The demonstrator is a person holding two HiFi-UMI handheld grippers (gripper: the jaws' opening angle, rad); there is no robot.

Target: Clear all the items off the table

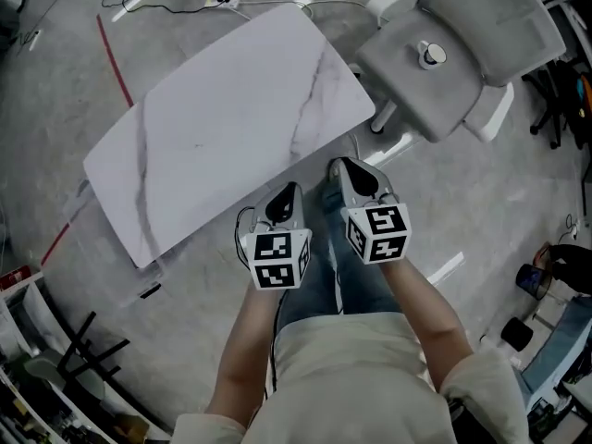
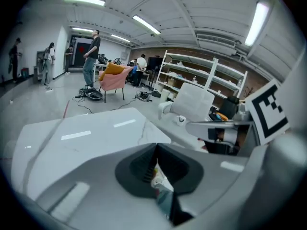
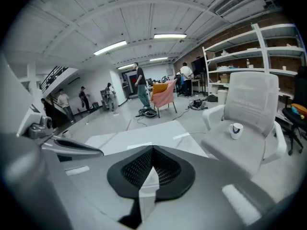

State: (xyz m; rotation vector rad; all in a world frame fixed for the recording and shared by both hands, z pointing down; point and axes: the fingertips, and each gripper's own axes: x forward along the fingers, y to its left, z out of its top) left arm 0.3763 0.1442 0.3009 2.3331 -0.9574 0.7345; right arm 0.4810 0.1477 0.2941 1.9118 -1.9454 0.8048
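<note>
Marble table (image 1: 231,109) stands bare, clearing seemingly done; left gripper (image 1: 289,194) and right gripper (image 1: 351,170) hover, jaws together, empty.

head view dim, flat grey, shadows soft. gripper views brighter: ceiling strip lights (image 2: 82,0) overhead, pale glare streaks on the table (image 2: 100,121). heavy fisheye bending, dark corners, close foreground soft.

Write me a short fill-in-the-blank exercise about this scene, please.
The white mug stands on the grey ____.
The line on the floor beside the table is ____.
The left gripper and the right gripper both have jaws that are ____.
Missing words: chair; red; shut.
</note>
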